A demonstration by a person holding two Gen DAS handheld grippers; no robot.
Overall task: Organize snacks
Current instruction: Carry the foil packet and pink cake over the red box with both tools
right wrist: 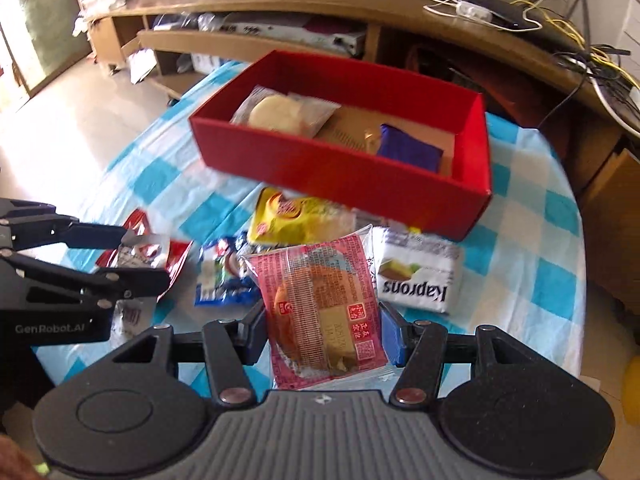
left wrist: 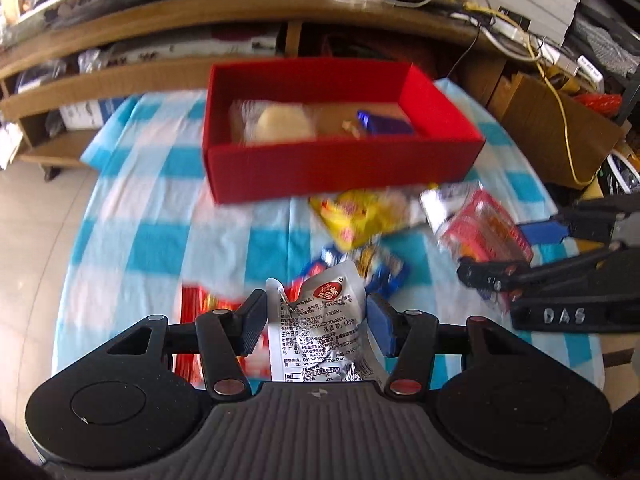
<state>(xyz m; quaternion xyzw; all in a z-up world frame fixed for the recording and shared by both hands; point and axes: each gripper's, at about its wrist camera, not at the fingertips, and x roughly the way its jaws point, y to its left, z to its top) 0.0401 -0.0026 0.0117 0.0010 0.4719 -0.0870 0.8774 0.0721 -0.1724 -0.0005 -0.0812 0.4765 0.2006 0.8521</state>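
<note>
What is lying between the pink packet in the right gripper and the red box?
In the right wrist view, a yellow snack packet and a white Kaprons packet lie between the pink packet and the red box.

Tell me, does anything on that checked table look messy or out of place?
Yes: several snack packets lie jumbled on the tablecloth before the red box, which holds only two or three; one white packet lies upside down.

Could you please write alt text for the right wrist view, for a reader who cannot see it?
The right gripper holds a pink-wrapped cake above a blue checked tablecloth. Ahead sits a red box already holding two snacks, with loose packets before it.
</note>
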